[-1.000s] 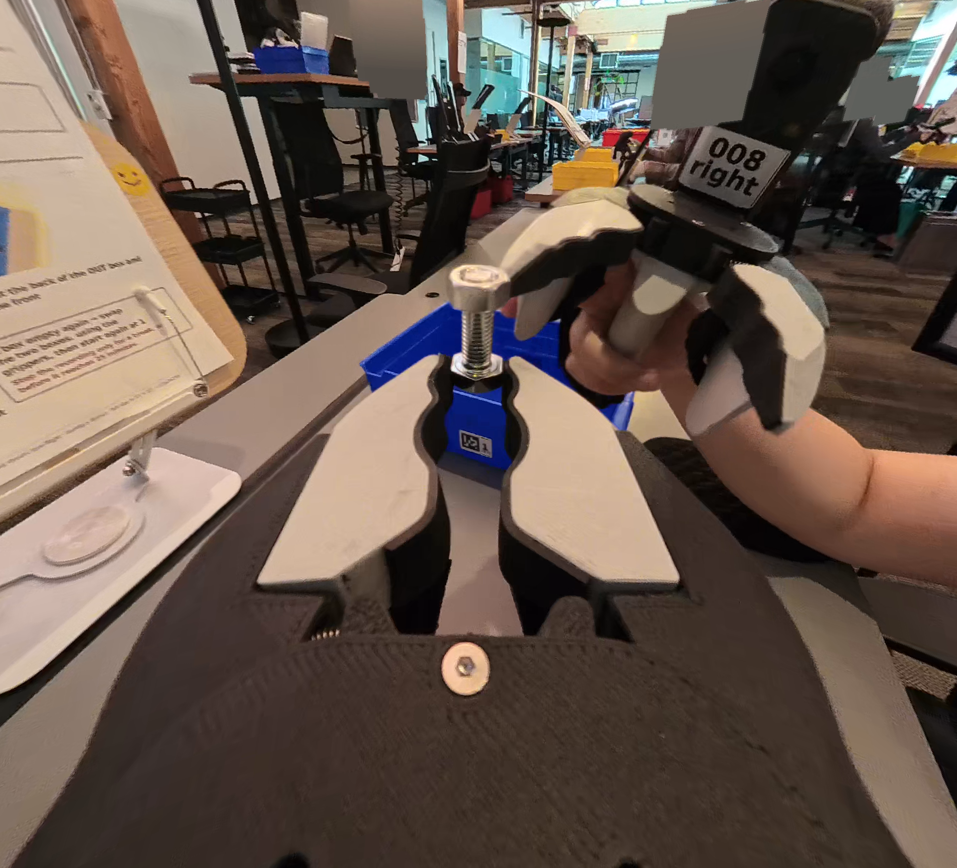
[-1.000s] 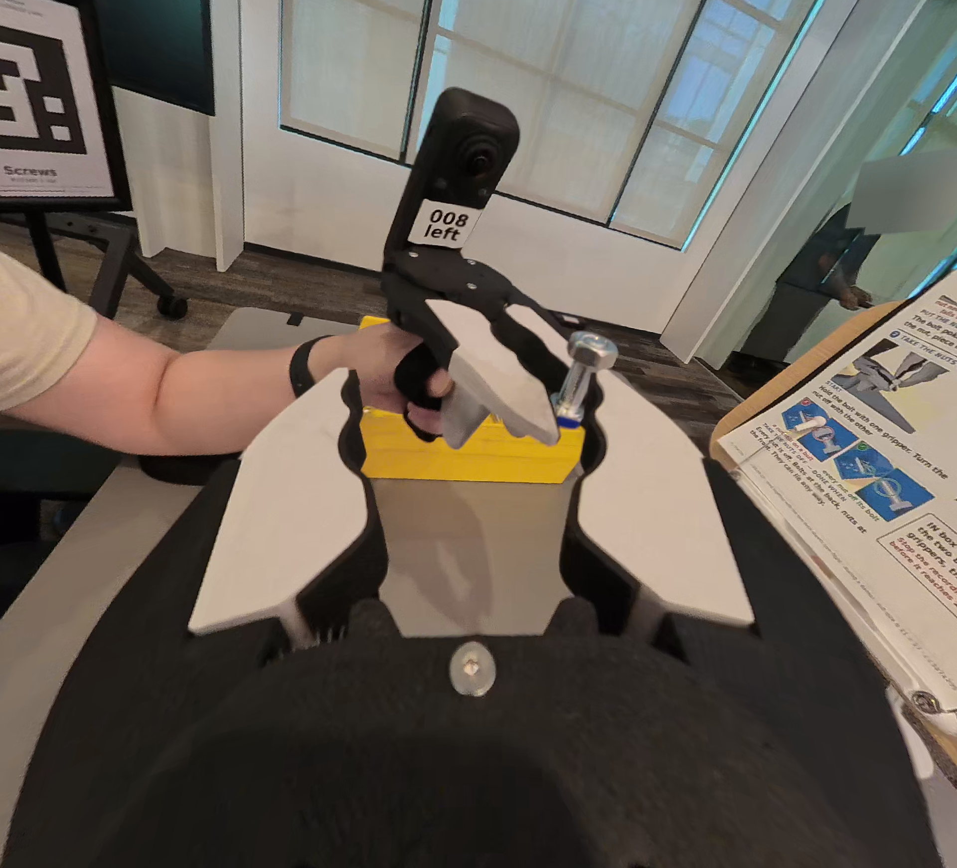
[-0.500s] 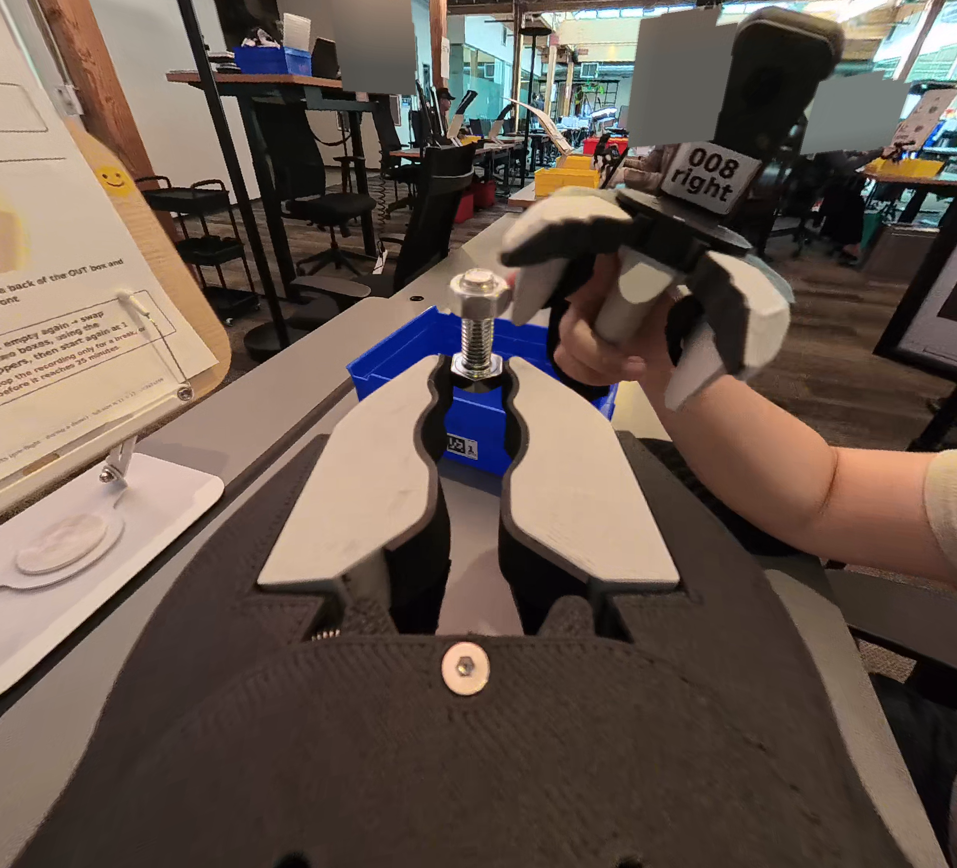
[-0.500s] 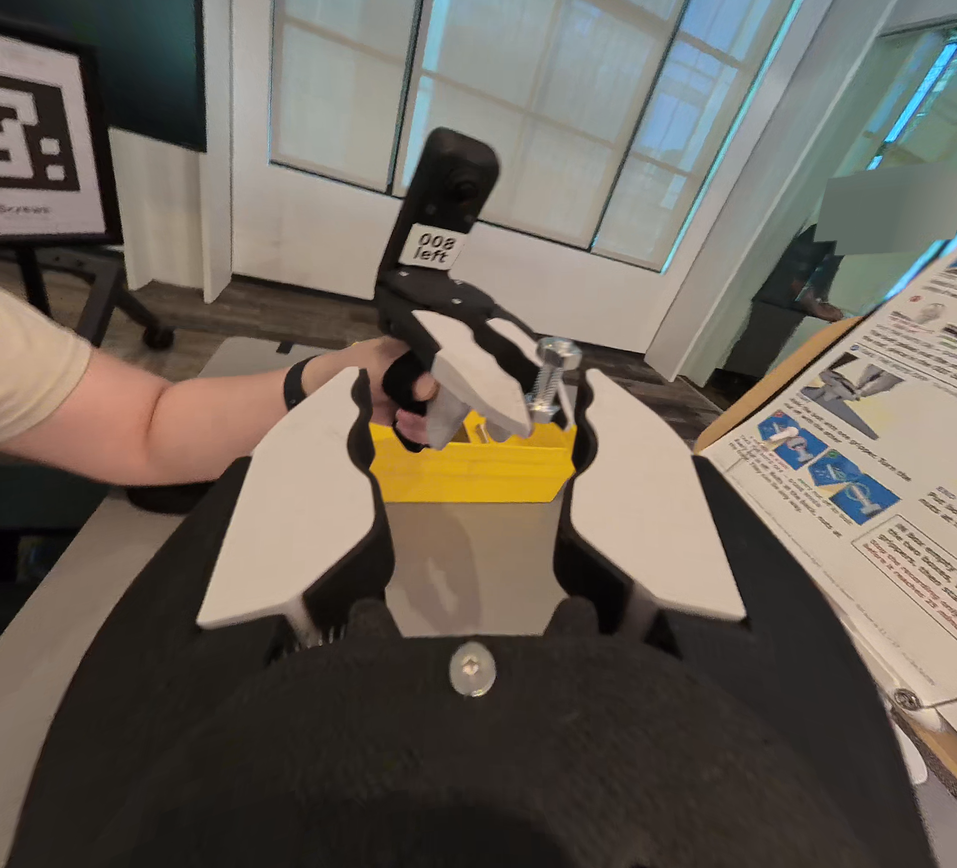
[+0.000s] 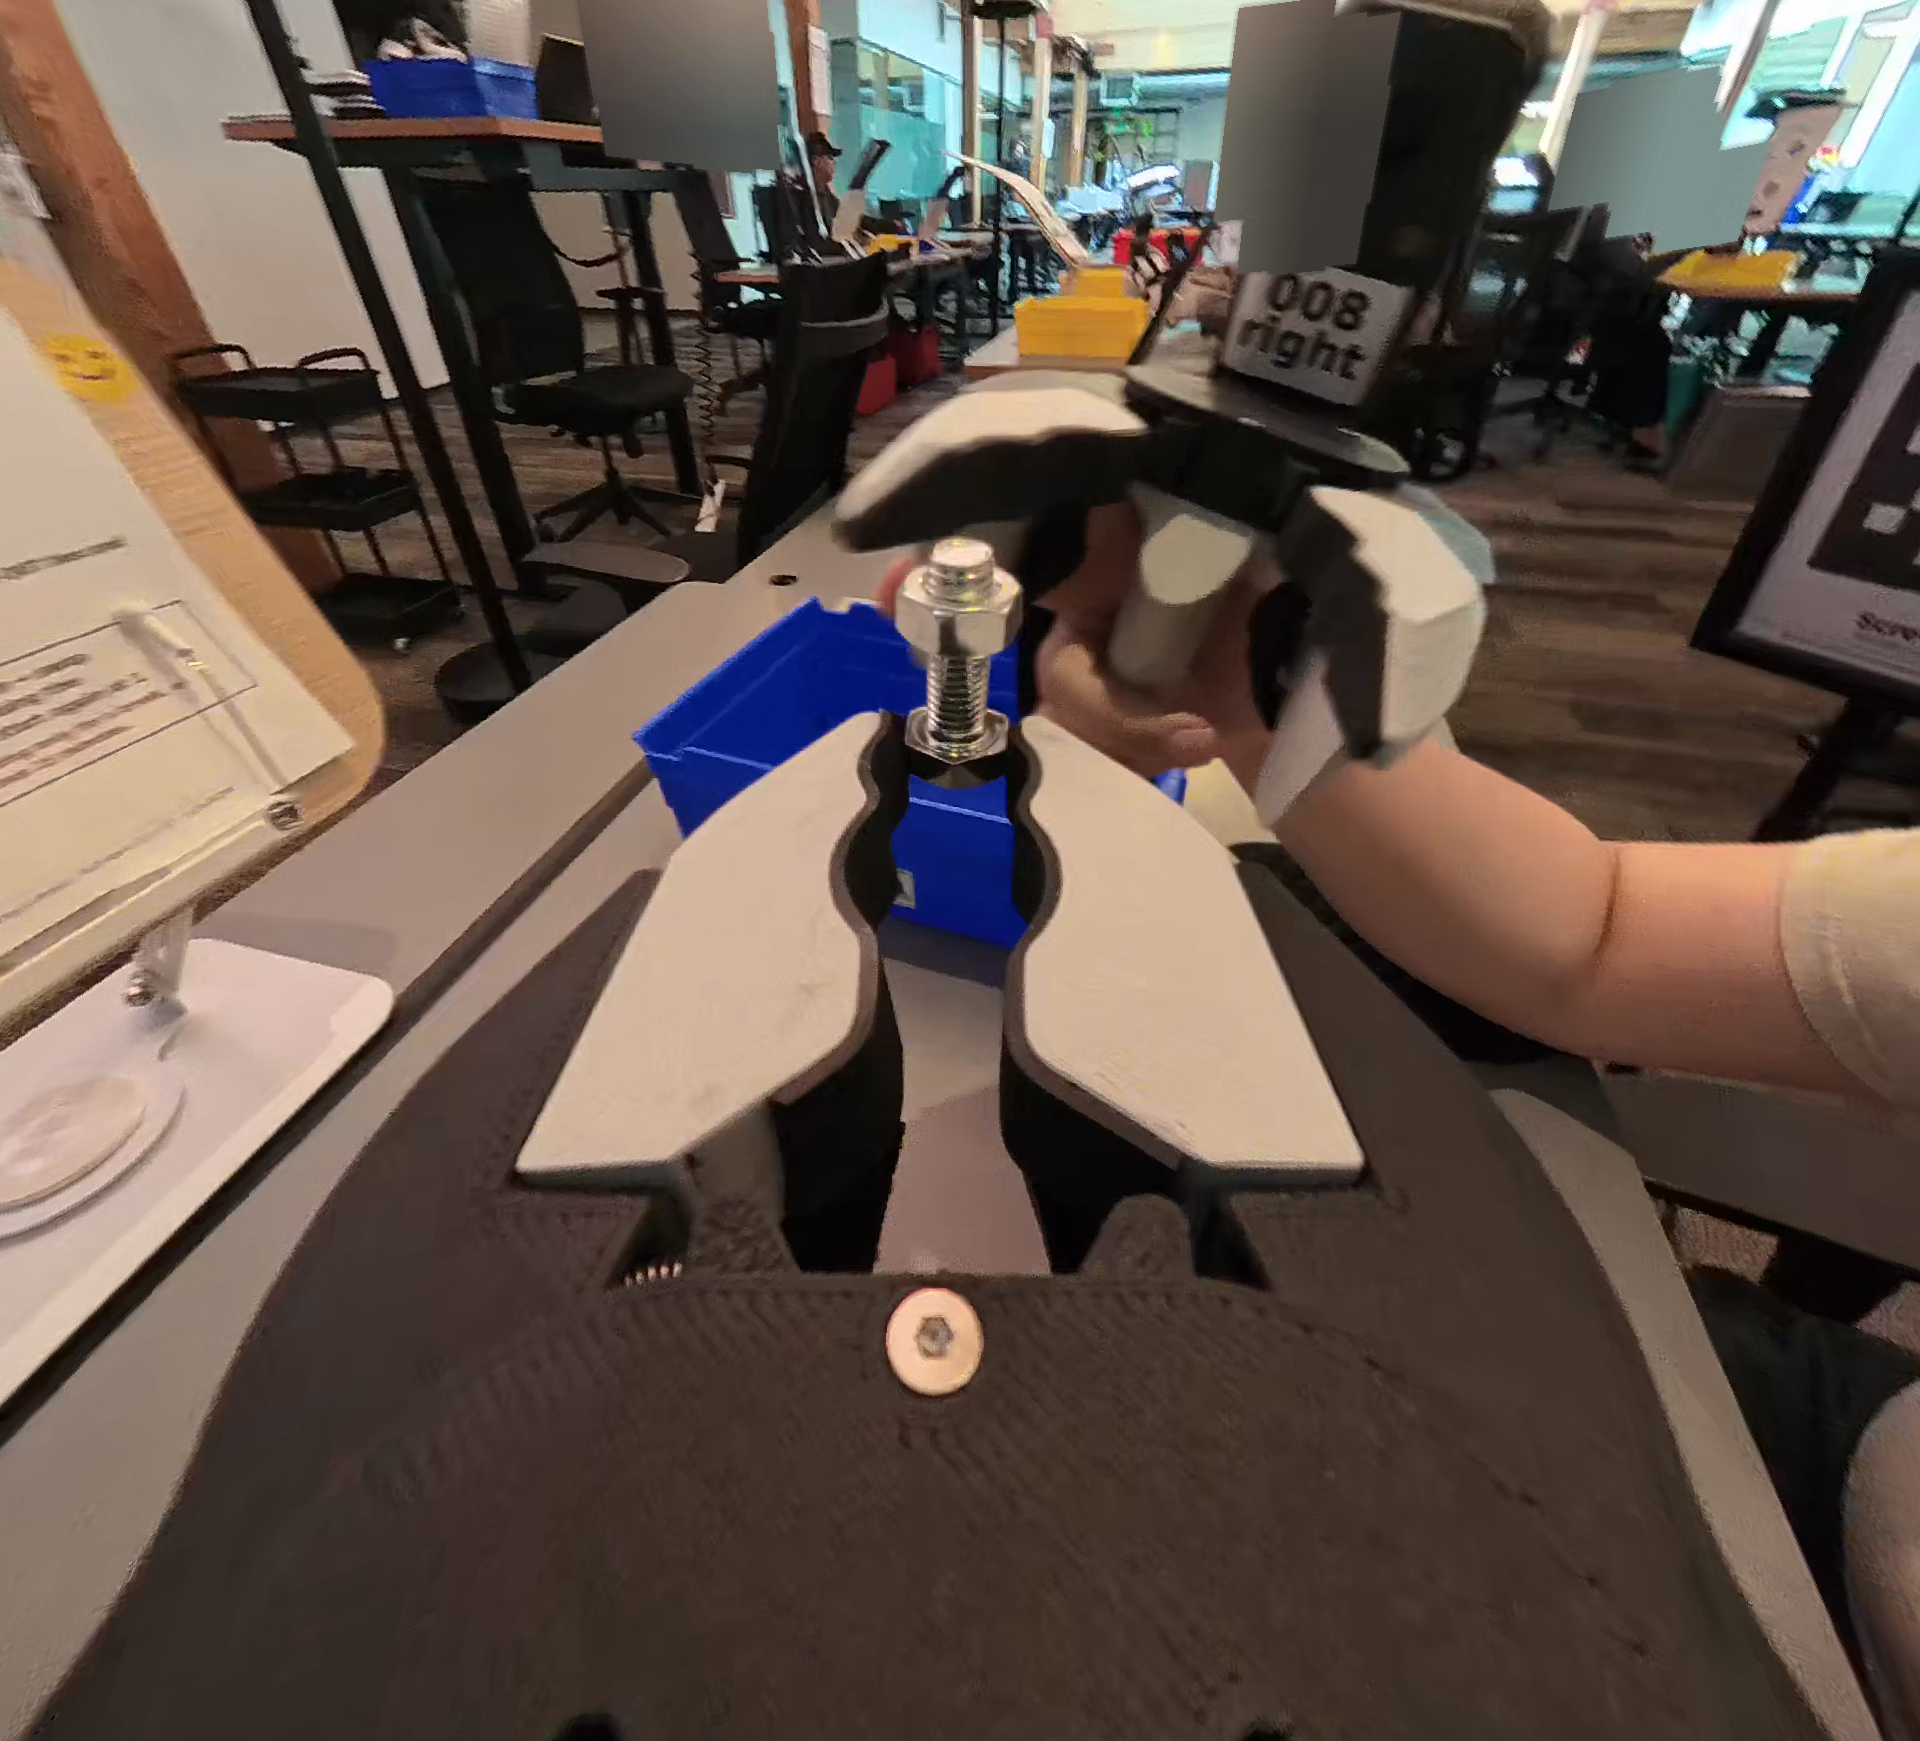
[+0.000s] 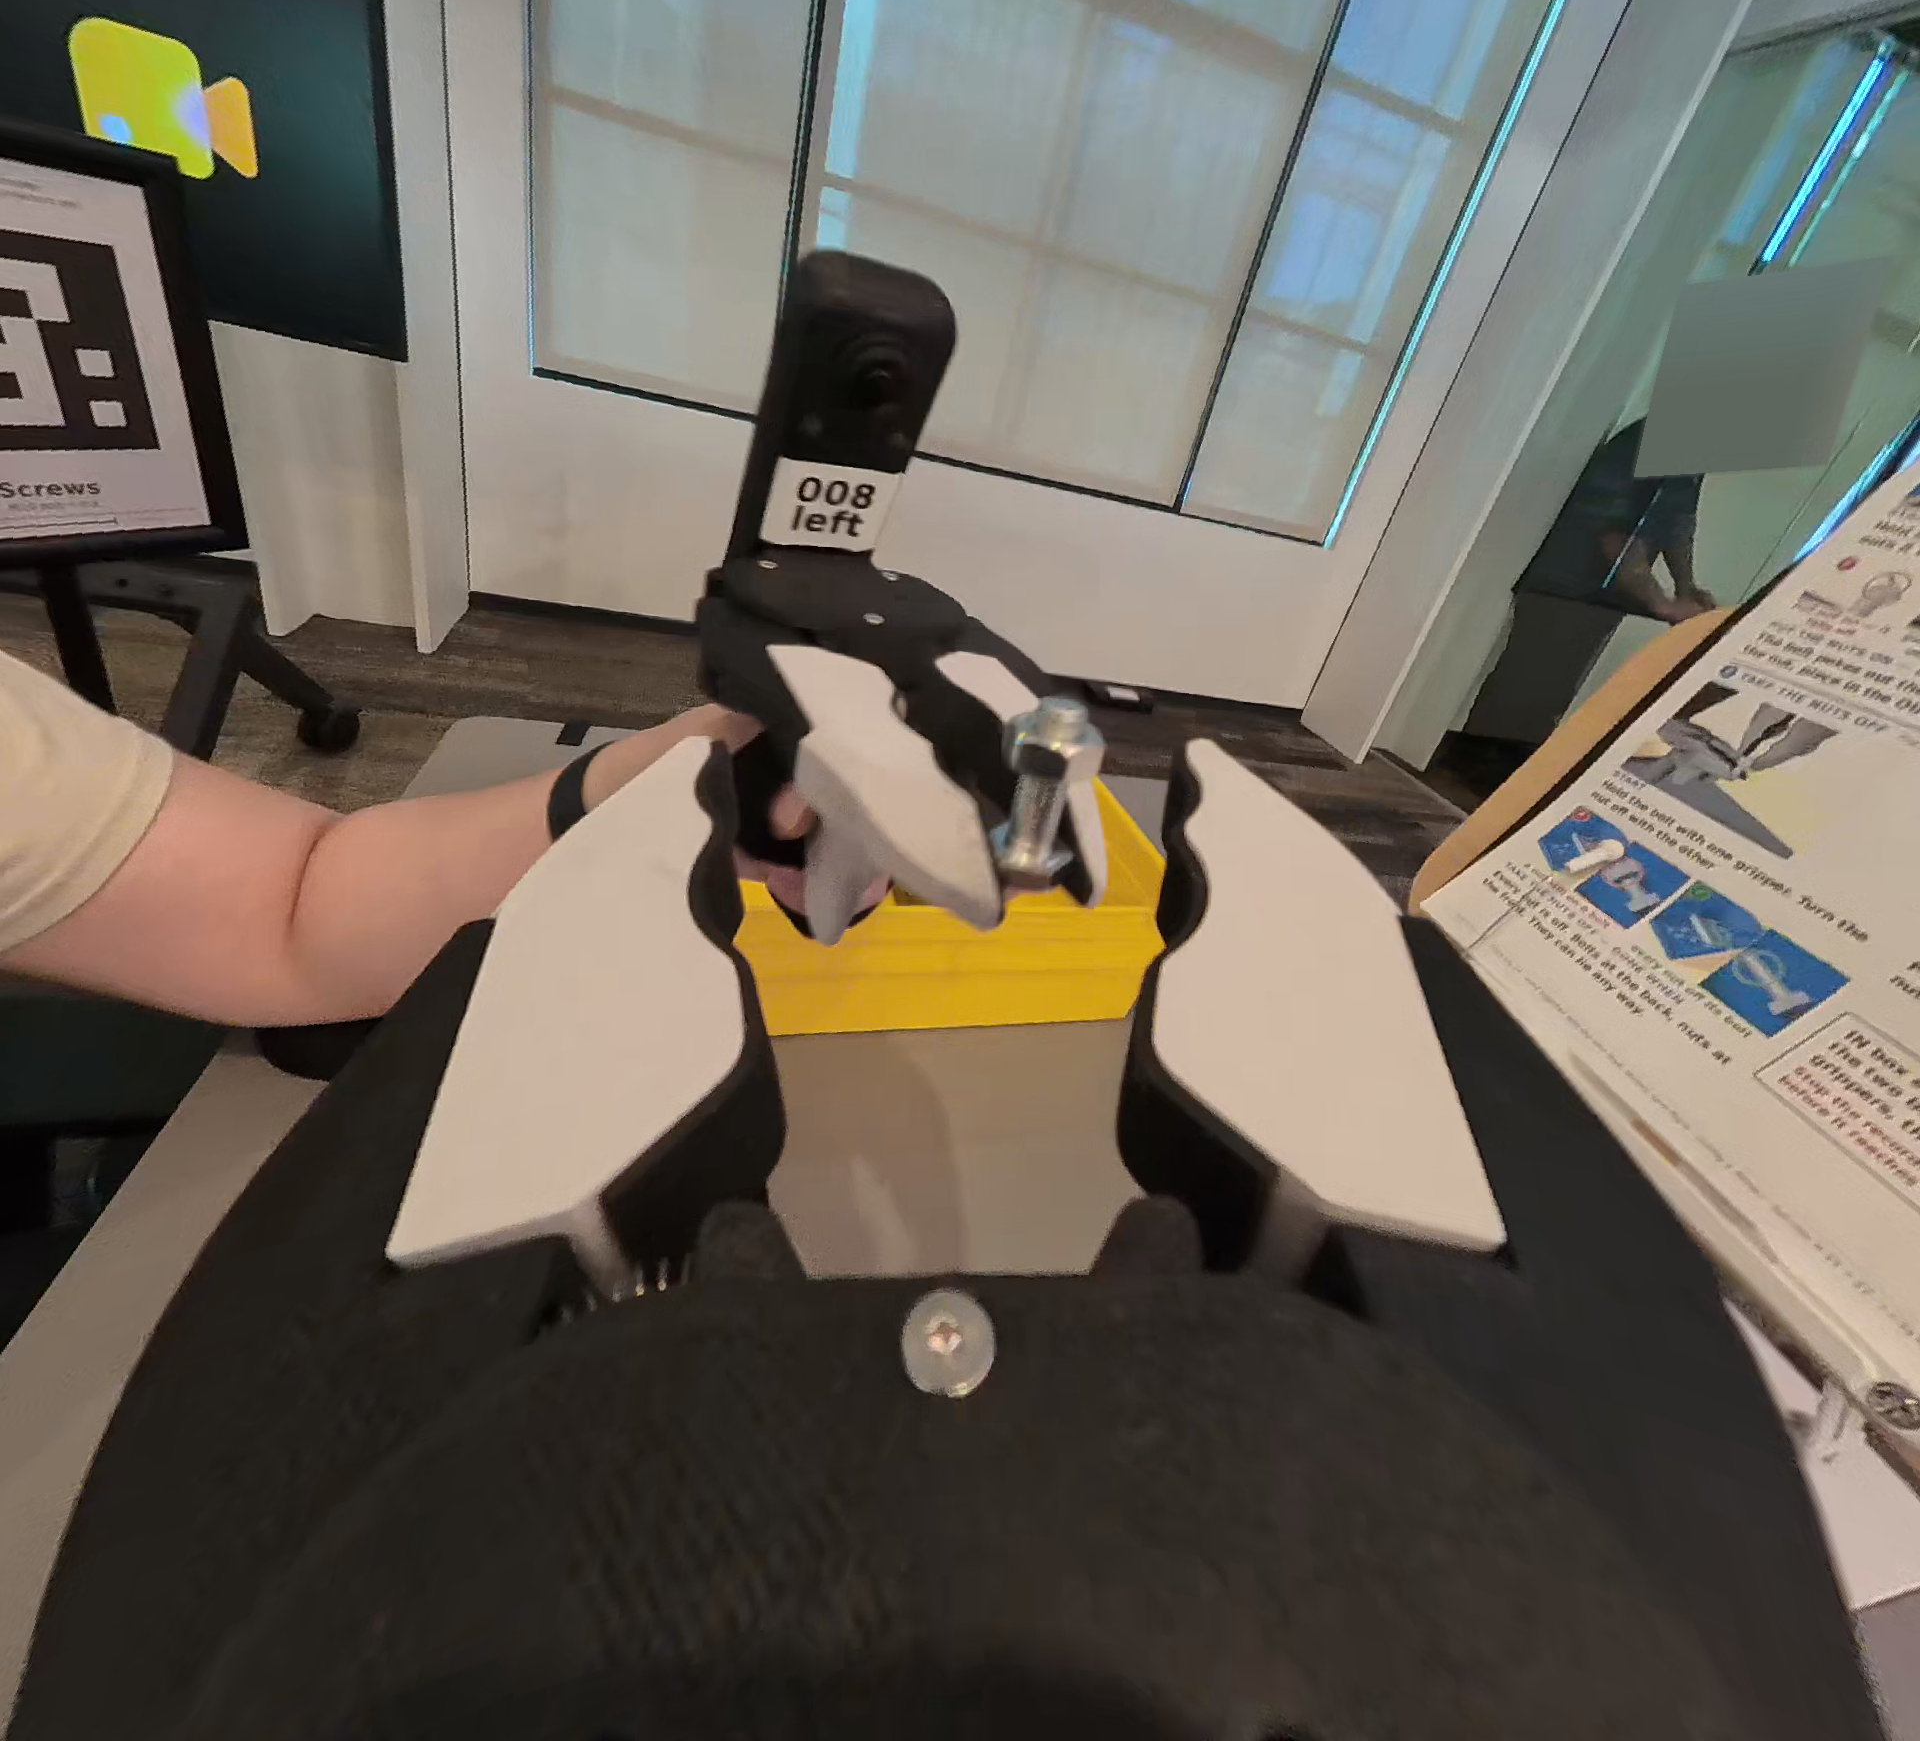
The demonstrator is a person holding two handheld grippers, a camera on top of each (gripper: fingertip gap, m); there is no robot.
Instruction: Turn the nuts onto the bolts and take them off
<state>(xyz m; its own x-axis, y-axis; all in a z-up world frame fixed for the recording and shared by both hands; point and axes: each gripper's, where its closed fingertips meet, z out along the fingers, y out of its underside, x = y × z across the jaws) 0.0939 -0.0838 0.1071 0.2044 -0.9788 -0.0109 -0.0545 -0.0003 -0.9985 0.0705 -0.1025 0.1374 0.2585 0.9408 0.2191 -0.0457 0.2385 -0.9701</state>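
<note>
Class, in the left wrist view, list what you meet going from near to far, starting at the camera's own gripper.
left gripper → bolt with nut → blue bin → yellow bin

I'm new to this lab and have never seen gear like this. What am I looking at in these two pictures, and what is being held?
There is no robot here: a person holds a hand-operated two-finger gripper in each hand, and each gripper carries a camera looking forward along its own fingers. One picture comes from the left gripper, the other from the right gripper.

The left gripper is shut on the head of a bolt that points upward, with a nut near its top end. The right gripper is open and holds nothing; in the left view it sits close beside the nut.

On the grey table stand a blue bin and a yellow bin. An instruction sheet stands propped at the side.
</note>
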